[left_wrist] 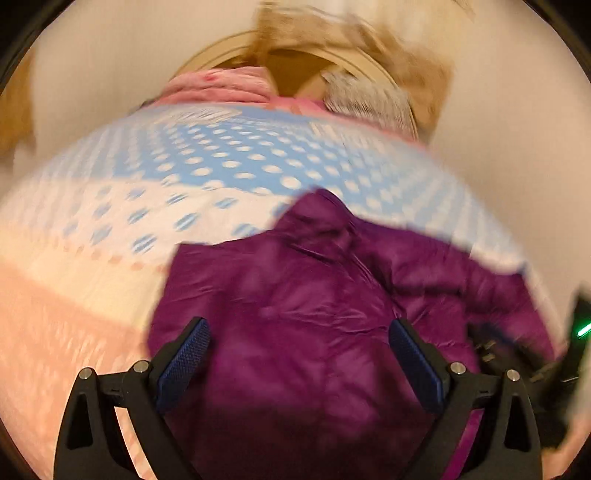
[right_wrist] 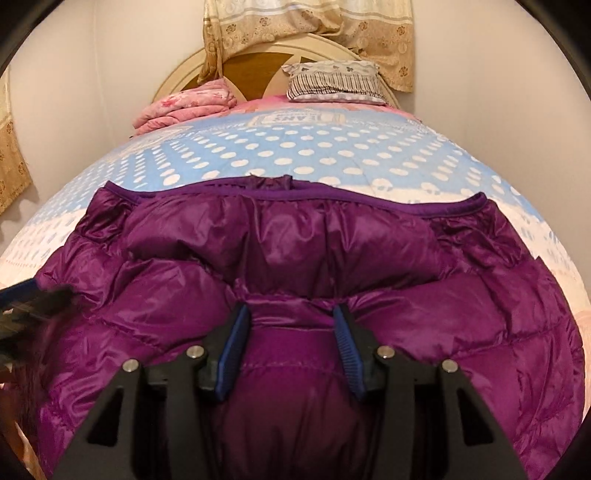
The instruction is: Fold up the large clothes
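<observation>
A purple puffer jacket [right_wrist: 369, 258] lies spread on the bed's blue-and-white dotted cover [right_wrist: 277, 147]. My right gripper [right_wrist: 291, 314] is low over the jacket, its blue-padded jaws pinching a raised fold of the purple fabric. In the blurred left wrist view the jacket [left_wrist: 295, 314] fills the lower middle. My left gripper [left_wrist: 299, 328] is wide open just above it, holding nothing. The right gripper shows as a dark blur at the right edge of the left wrist view [left_wrist: 517, 354]. The left gripper shows blurred at the left edge of the right wrist view [right_wrist: 33, 299].
A folded pink quilt [right_wrist: 184, 107] and a striped pillow [right_wrist: 332, 81] lie at the head of the bed by the round headboard [right_wrist: 258, 66]. Beige curtains [right_wrist: 314, 26] hang behind. Walls close in on both sides.
</observation>
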Motion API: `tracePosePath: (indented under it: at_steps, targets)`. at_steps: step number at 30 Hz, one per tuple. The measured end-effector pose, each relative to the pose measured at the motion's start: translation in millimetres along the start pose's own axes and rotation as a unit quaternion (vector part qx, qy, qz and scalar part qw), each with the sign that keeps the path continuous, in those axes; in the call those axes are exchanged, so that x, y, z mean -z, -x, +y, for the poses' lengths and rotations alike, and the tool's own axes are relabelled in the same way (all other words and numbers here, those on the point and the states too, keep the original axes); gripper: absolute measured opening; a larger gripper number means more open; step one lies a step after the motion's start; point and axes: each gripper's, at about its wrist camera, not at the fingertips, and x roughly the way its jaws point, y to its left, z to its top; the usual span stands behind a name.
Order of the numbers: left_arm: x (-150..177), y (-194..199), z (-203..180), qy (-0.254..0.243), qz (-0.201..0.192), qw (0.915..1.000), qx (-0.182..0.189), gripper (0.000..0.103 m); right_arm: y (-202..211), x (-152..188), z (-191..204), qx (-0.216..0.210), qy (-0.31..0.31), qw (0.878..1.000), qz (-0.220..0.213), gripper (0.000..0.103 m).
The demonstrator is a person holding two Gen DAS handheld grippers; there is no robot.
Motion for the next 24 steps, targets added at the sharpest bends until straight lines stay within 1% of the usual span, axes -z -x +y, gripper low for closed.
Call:
tracePosePath:
  at_steps: [1,2,3,4,5,7,8,9,11,12,14,15,17,19,22,24]
  targets:
    - [-1,4,17,0.037,0.004,0.9989,0.03,0.098,0,0,0,0.0,-0.001,1.0,0.001,0.052]
    - [-2,6,40,0.091,0.018,0.9937,0.062,0.098,0,-1,0,0.002,-0.002,1.0,0.004,0.053]
    - [-1,6,58,0.136,0.029,0.9871,0.08,0.098,1,-2,0,0.005,-0.003,1.0,0.01,0.053]
    - [0,7,72,0.169,0.027,0.9813,0.087,0.098,3,-5,1,0.009,-0.001,1.0,0.021,0.053]
    - [1,10,82,0.183,0.014,0.9801,0.077,0.098,10,-9,3,0.015,-0.004,1.0,0.026,0.054]
    - [3,10,87,0.172,0.001,0.9844,0.038,0.098,34,-14,7,-0.004,-0.026,1.0,-0.009,0.054]
    - [6,6,86,0.17,0.005,0.9849,0.031,0.098,46,-16,12,-0.011,-0.029,0.999,-0.023,0.055]
    - [8,1,84,0.171,0.012,0.9847,0.034,0.098,55,-18,20,-0.008,-0.022,0.999,-0.032,0.055]
    - [15,-12,78,0.163,0.04,0.9853,0.034,0.098,61,-18,30,-0.012,-0.018,0.999,-0.042,0.055]
    - [17,-15,74,0.154,0.046,0.9865,0.033,0.098,62,-17,33,-0.015,-0.018,0.999,-0.041,0.055]
    - [19,-13,68,0.134,0.037,0.9899,0.026,0.098,56,-12,36,-0.021,-0.022,0.999,-0.029,0.055]
    - [20,-13,66,0.127,0.04,0.9908,0.029,0.098,54,-9,36,-0.024,-0.024,0.999,-0.025,0.055]
    - [22,-18,66,0.123,0.048,0.9907,0.032,0.098,50,0,36,-0.022,-0.027,0.999,-0.021,0.055]
    - [24,-18,66,0.115,0.042,0.992,0.029,0.098,41,11,35,-0.019,-0.026,0.999,-0.012,0.055]
    - [28,-19,59,0.09,0.039,0.995,0.018,0.098,35,24,40,-0.008,-0.007,1.0,-0.022,0.057]
    - [31,-21,51,0.063,0.042,0.9971,0.005,0.098,33,25,40,-0.007,-0.007,1.0,-0.02,0.058]
